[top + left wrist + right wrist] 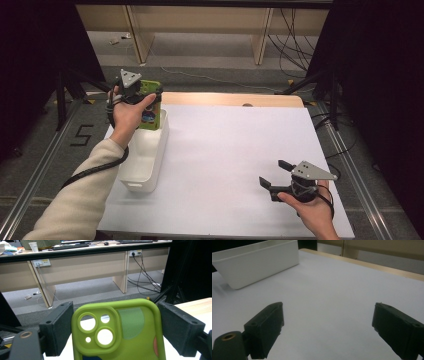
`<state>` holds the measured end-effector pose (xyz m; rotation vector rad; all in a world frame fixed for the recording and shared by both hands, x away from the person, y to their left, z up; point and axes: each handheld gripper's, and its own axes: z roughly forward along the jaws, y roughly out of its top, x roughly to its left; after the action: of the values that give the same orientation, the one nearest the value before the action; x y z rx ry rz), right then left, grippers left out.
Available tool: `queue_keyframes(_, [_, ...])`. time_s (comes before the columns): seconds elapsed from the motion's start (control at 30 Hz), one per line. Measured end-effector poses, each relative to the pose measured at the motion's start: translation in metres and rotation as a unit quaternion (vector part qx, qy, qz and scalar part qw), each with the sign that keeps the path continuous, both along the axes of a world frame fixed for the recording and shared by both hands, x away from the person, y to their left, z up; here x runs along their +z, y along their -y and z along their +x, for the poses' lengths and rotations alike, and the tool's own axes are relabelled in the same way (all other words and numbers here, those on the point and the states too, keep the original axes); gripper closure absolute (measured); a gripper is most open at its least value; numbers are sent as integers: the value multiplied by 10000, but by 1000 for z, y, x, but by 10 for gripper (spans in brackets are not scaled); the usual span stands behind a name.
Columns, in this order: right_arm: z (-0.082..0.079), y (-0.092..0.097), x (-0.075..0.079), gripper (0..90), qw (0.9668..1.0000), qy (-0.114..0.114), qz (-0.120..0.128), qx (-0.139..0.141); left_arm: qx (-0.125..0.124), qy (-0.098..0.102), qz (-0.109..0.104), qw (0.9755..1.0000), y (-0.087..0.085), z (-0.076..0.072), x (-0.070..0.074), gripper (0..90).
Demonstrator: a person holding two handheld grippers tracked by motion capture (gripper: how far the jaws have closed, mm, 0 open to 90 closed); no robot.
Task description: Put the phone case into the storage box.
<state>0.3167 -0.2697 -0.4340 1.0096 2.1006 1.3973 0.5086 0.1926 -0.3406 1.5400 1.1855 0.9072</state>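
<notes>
Over the far end of the white rectangular plastic bin [145, 155], at the table's left side: left gripper [142, 97] clamped on a lime-green rubbery phone case [150, 105], held upright just above the bin's far rim. Seen close in the left gripper view, black jaws pressed flat against both long edges of the case [120, 332], camera cut-outs facing the lens (three round holes and a tiny one, light showing straight through). A patch of paler green and a sliver of orange print on the case's back. Left hand [127, 112] wrapped round the gripper body, cream sleeve [80, 200] trailing down to the bottom edge, black cable [92, 172] looping beneath the forearm.

Down at the near right corner of the white table top [235, 165]: right gripper [272, 175] resting low, jaws spread wide apart, nothing between them. Bare white surface ahead in the right gripper view, with the bin [259, 262] sitting well off at upper left. Right hand [312, 210] cupped beneath the gripper.
</notes>
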Motion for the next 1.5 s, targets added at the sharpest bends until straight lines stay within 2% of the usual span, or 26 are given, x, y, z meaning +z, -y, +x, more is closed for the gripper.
queue_keyframes(0.93, [0, 0, 0, 115, 10000, 10, -8, -16, 153, -91, 1, 9998, -3, 17, -5, 164])
queue_keyframes(1.5, [0, 0, 0, 115, 10000, 13, 6, -2, 142, -92, 16, 9999, 3, 25, -9, 164])
